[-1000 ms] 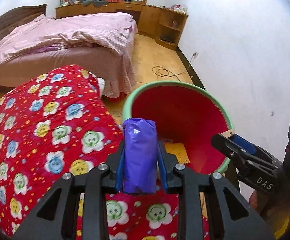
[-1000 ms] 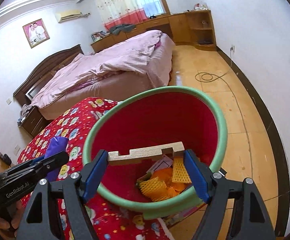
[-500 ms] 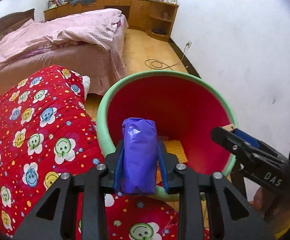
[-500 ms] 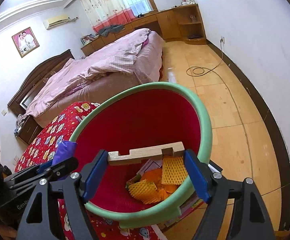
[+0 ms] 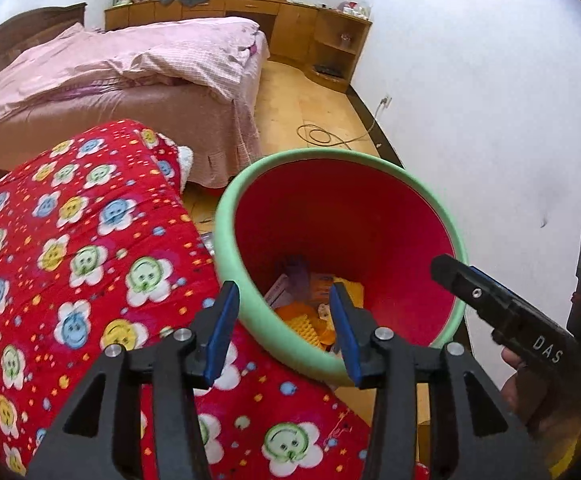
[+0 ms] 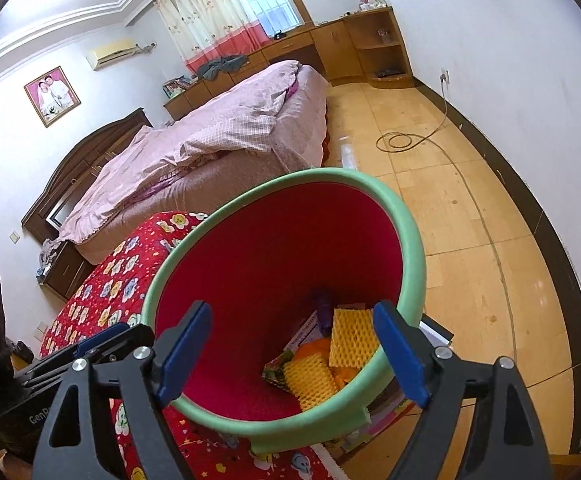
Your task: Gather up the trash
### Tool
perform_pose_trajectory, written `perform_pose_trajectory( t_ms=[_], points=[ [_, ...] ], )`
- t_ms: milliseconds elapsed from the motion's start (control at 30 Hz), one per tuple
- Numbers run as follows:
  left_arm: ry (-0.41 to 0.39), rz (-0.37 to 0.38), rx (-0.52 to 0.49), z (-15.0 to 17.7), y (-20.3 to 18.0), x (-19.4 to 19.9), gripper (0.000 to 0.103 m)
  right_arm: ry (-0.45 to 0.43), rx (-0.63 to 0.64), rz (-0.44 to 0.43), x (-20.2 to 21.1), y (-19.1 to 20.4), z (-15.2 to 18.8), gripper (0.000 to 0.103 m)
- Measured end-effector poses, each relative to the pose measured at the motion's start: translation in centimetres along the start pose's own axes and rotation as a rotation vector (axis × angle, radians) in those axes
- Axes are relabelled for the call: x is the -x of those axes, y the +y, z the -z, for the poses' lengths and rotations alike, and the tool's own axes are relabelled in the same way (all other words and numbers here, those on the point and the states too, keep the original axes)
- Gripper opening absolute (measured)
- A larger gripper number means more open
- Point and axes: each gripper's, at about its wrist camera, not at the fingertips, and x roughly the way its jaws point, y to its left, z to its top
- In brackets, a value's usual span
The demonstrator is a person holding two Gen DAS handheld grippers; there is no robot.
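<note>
Trash lies at the bottom of the red bin with the green rim [image 5: 226, 236], in the lower middle of both views, and both hand-held grippers hang over its near edge and point down into it. The left hand-held gripper [image 5: 284, 328] has just been opening its jaws, and now they stand apart with nothing between them. The right hand-held gripper [image 6: 290, 348] has just been opening too, and its jaws are wide and empty. A purple wrapper [image 6: 323, 309] lies in the bin, with its long side running away from the camera, next to a yellow foam net [image 6: 350, 340], another yellow foam net [image 6: 308, 380] and some paper packs [image 6: 278, 370]. From the left view the purple wrapper [image 5: 296, 270] shows just past the blue pads. So the trash in the bin is below and ahead of both grippers, and the left one looks a bit nearer to the purple wrapper. No more loose trash shows in either view, so the next piece must be found somewhere else, likely. A red quilt with smiley flowers [image 5: 70, 260] sits to the left, touching the bin. A bed with pink covers [image 5: 110, 72] is in the upper left, and a coiled cable [image 6: 400, 141] lies on the wooden floor [image 6: 470, 220] at the upper right. Nothing blocks the grippers from lifting away.
</note>
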Motion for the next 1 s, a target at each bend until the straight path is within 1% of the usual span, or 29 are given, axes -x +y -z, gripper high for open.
perform_pose_trajectory(
  t_ms=[200, 300, 367, 567, 800, 900, 1000],
  points=[
    [-0.012, -0.012, 0.038, 0.9, 1.3, 1.8, 0.047, -0.018, 0.016, -0.016, 1.3, 1.2, 0.3, 0.085],
    [-0.025, -0.029, 0.058, 1.4, 2.0, 2.9, 0.047, -0.027, 0.027, -0.026, 2.0, 2.0, 0.6, 0.086],
    [-0.031, -0.044, 0.066, 1.7, 2.5, 3.6, 0.047, -0.029, 0.035, -0.034, 2.4, 2.5, 0.8, 0.088],
    [-0.048, -0.078, 0.094, 2.9, 3.9, 6.0, 0.047, -0.025, 0.045, -0.062, 3.4, 4.0, 1.7, 0.088],
    [-0.070, -0.116, 0.134, 4.2, 5.8, 8.5, 0.049, -0.048, 0.100, -0.097, 5.6, 7.0, 3.0, 0.089],
    [-0.082, -0.137, 0.152, 4.9, 6.7, 9.6, 0.050, -0.053, 0.125, -0.114, 6.4, 8.3, 3.6, 0.092],
    [-0.103, -0.171, 0.170, 5.6, 7.5, 11.0, 0.050, -0.053, 0.153, -0.130, 7.0, 9.6, 4.5, 0.092]
  ],
)
